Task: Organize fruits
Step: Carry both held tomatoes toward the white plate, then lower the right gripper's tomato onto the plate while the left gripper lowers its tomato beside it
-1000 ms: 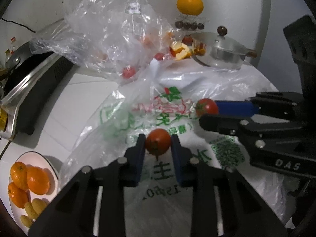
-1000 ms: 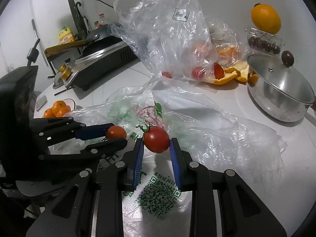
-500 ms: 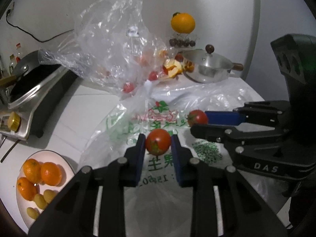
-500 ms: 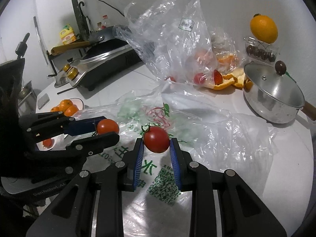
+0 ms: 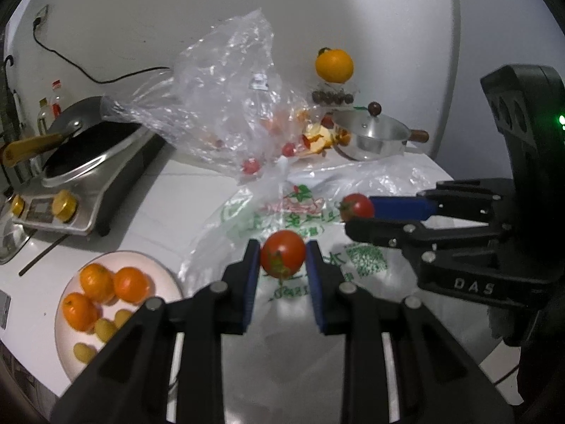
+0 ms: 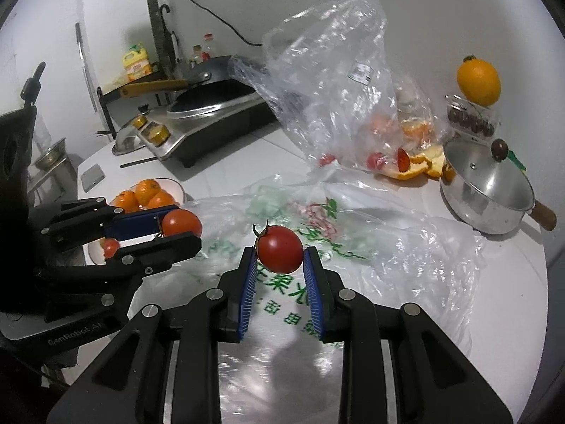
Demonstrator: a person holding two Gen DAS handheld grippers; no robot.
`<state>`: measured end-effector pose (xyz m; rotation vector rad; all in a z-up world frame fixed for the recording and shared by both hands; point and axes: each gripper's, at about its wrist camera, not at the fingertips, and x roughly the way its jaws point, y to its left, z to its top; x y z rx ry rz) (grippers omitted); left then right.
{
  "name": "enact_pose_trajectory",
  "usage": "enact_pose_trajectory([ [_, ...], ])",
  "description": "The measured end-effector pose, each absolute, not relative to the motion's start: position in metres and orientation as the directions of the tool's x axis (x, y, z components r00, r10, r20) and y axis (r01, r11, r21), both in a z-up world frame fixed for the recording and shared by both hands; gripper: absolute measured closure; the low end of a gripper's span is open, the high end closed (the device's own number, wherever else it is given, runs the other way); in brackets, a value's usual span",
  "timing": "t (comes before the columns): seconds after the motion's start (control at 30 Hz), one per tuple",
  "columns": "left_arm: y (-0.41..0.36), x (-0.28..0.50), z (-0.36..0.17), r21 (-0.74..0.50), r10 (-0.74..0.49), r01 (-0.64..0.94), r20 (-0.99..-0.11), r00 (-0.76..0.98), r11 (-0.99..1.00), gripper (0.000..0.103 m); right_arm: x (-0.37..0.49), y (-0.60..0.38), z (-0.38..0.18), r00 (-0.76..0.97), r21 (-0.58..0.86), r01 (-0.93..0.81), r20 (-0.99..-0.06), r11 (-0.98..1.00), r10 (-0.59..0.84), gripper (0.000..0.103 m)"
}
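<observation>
Red and glossy, one small tomato (image 5: 282, 253) is sitting pinched between the blue pads of the left claw (image 5: 282, 265), and over on the other side the right claw (image 6: 280, 263) is doing exactly the same, squeezing a second tomato (image 6: 280, 253) with its green stalk sticking up at the top left. Both claws are closed on fruit, both are hanging in the air above the crumpled printed bag (image 6: 317, 233) that is spreading across the white tabletop (image 5: 169, 198).

These are looking like light, round, smooth-skinned things, and I'm judging them soft enough to bruise or split under a hard squeeze. The pads are meeting each one across its widest part, which seems the right place; any higher or lower and a slick little ball like this could be squirting out.

Moving outward, down at the left gripper's lower left a pale plate (image 5: 155, 265) is carrying small oranges (image 5: 130, 284) and a few yellowish pieces, and that is looking like the likely drop-off. Further back, a clear bag (image 5: 226, 99) is standing crumpled with more red fruit inside, orange peel (image 6: 416, 166) is lying beside it, a lidded steel pot (image 6: 487, 190) is sitting to the right, and a stove with a dark pan (image 5: 95, 148) is filling the left.
</observation>
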<state>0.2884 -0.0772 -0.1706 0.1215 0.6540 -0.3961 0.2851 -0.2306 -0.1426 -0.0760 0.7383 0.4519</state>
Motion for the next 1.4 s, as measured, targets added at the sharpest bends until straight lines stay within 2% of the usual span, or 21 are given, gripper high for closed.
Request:
enact_pose_trajectory([
  [0.67,-0.009,0.245,-0.175,-0.034,-0.254,0.295,-0.609,0.752,0.955,0.076,0.261,-0.177,-0.127,0.641,0.04,-0.492,-0.659,0.869,0.393,0.074],
  [1.4,0.036,0.241,-0.192,-0.064,-0.22,0.23,-0.616,0.757,0.971,0.076,0.262,-0.116,-0.13,0.598,0.006,-0.577,-0.678,0.817,0.427,0.074],
])
